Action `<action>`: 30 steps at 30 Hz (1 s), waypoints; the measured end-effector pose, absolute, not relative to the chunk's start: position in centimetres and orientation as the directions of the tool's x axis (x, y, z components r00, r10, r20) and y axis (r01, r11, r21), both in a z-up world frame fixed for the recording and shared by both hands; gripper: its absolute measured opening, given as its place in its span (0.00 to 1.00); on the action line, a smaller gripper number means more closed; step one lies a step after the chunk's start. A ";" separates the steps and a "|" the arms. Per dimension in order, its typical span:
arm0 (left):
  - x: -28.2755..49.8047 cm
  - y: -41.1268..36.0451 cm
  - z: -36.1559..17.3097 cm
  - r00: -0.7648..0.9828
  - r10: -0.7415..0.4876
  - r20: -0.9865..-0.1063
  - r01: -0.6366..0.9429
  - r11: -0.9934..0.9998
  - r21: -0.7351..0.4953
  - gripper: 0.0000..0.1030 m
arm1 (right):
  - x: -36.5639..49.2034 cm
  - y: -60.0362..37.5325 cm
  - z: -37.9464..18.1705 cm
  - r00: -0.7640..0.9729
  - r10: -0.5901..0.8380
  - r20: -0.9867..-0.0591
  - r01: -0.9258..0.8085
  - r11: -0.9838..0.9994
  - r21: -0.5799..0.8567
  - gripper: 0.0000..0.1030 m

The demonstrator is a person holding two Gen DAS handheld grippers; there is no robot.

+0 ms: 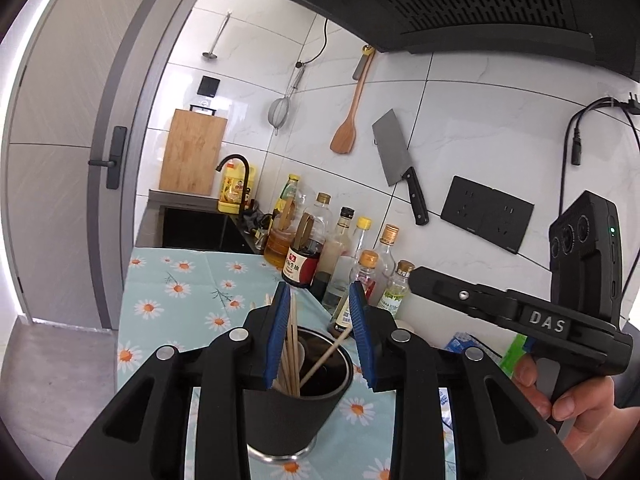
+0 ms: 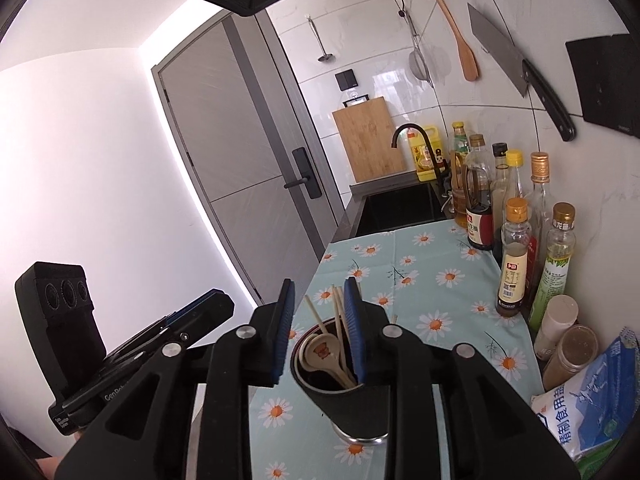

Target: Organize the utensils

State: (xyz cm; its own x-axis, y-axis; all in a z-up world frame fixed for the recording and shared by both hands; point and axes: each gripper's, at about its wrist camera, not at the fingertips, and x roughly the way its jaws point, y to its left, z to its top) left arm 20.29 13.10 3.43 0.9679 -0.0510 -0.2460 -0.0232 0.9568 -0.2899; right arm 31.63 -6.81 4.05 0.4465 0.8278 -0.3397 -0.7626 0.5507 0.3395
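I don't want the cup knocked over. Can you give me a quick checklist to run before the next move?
1. Utensil cup upright on the daisy tablecloth: ok.
2. Chopsticks and spoons inside the cup: ok.
3. Left gripper jaws open, holding nothing: ok.
4. Right gripper jaws open, holding nothing: ok.
5. Jaws clear of the chopstick tips: cannot tell; they overlap in both views.
6. Any utensils left outside the cup: cannot tell; the grippers hide the near counter.

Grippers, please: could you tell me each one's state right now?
Left gripper: open, holding nothing, above the utensil cup.
Right gripper: open, holding nothing.
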 end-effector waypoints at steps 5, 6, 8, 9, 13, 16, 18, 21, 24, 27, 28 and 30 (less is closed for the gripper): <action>17.0 11.6 4.1 0.968 -0.019 -0.249 -0.050 0.962 -0.268 0.36 | 29.4 -9.0 4.6 0.444 0.830 -0.337 -0.776 0.544 0.319 0.40; 16.4 11.2 4.1 0.967 -0.011 -0.256 -0.059 0.963 -0.264 0.36 | 28.9 -9.6 4.6 0.442 0.831 -0.337 -0.779 0.543 0.316 0.40; 15.4 10.6 4.1 0.964 0.005 -0.265 -0.076 0.963 -0.260 0.36 | 28.2 -10.5 4.7 0.439 0.832 -0.339 -0.783 0.539 0.310 0.45; 14.8 10.1 4.0 0.961 0.014 -0.275 -0.088 0.963 -0.255 0.37 | 27.8 -11.0 4.7 0.438 0.832 -0.340 -0.786 0.538 0.304 0.48; 13.0 8.4 3.6 0.948 0.049 -0.314 -0.128 0.963 -0.238 0.51 | 26.6 -12.9 4.4 0.448 0.822 -0.351 -0.789 0.548 0.277 0.58; 12.0 6.7 3.3 0.934 0.074 -0.349 -0.154 0.966 -0.207 0.54 | 26.0 -14.4 3.9 0.463 0.803 -0.375 -0.778 0.571 0.262 0.75; 11.2 5.5 3.0 0.924 0.103 -0.369 -0.179 0.968 -0.178 0.63 | 25.5 -15.3 3.2 0.471 0.789 -0.394 -0.773 0.585 0.246 0.79; 10.4 4.4 2.4 0.908 0.127 -0.399 -0.212 0.961 -0.177 0.76 | 24.8 -16.6 2.1 0.460 0.778 -0.429 -0.767 0.592 0.250 0.85; 9.5 3.1 1.7 0.890 0.150 -0.431 -0.244 0.955 -0.171 0.78 | 24.0 -17.7 1.3 0.447 0.774 -0.448 -0.768 0.589 0.250 0.92; 8.8 1.9 1.1 0.874 0.180 -0.451 -0.279 0.946 -0.164 0.91 | 23.4 -18.5 0.6 0.438 0.770 -0.463 -0.768 0.589 0.252 0.93; 8.4 1.6 1.0 0.871 0.191 -0.452 -0.291 0.943 -0.161 0.93 | 23.2 -18.7 0.4 0.434 0.771 -0.467 -0.769 0.586 0.253 0.94; 7.8 0.8 0.6 0.859 0.220 -0.463 -0.320 0.935 -0.149 0.93 | 22.6 -19.1 -0.1 0.428 0.769 -0.474 -0.774 0.583 0.247 0.95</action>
